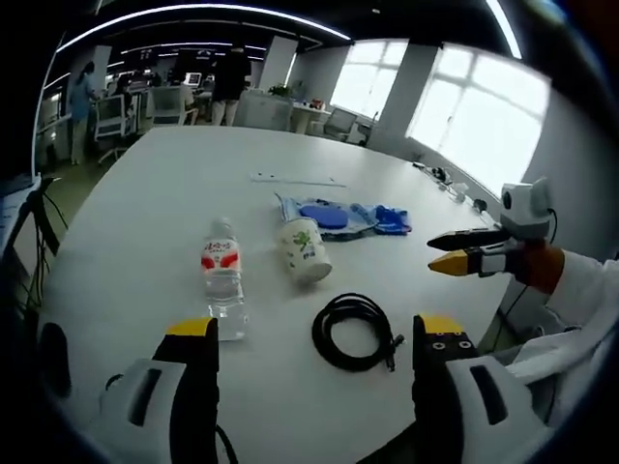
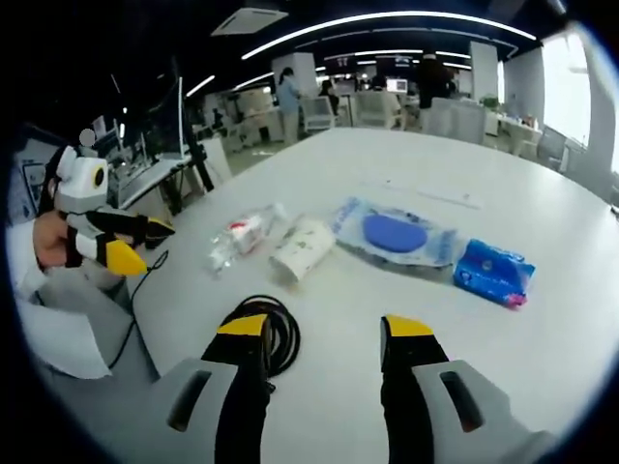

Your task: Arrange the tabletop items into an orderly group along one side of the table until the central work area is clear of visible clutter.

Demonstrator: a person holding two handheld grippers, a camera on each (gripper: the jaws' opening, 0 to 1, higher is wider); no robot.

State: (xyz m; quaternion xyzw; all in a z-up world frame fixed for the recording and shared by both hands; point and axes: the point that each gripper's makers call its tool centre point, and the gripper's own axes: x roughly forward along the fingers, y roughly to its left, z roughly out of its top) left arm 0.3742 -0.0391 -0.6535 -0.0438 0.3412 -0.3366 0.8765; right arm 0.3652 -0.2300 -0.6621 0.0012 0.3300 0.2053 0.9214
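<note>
Yellow-tipped jaws of the left tool (image 1: 314, 333) stand wide apart at the bottom of the left gripper view, gripping nothing. Between them, just above, a coiled black cable (image 1: 355, 332) lies on the white desk (image 1: 145, 213). Left of the cable a clear water bottle (image 1: 222, 275) with a red label lies with its cap toward the top of the frame. A paper cup (image 1: 305, 248) lies on its side at centre, near the bottle. Above it sits a clear bag holding a blue disc (image 1: 329, 215), with a blue packet (image 1: 392, 219) beside it on the right. At the right edge the right tool (image 1: 455, 249) hovers over the desk rim, its jaws slightly parted and empty, held by a person in a white sleeve.

Right gripper view: the right tool (image 2: 327, 327) has its jaws apart and empty at the bottom, the cable (image 2: 271, 329) touching the left jaw's edge. Bottle (image 2: 240, 237), cup (image 2: 302, 249), bag (image 2: 395, 232) and packet (image 2: 493, 272) run left to right across mid-frame. The left tool (image 2: 140, 244) shows at far left, slightly open
</note>
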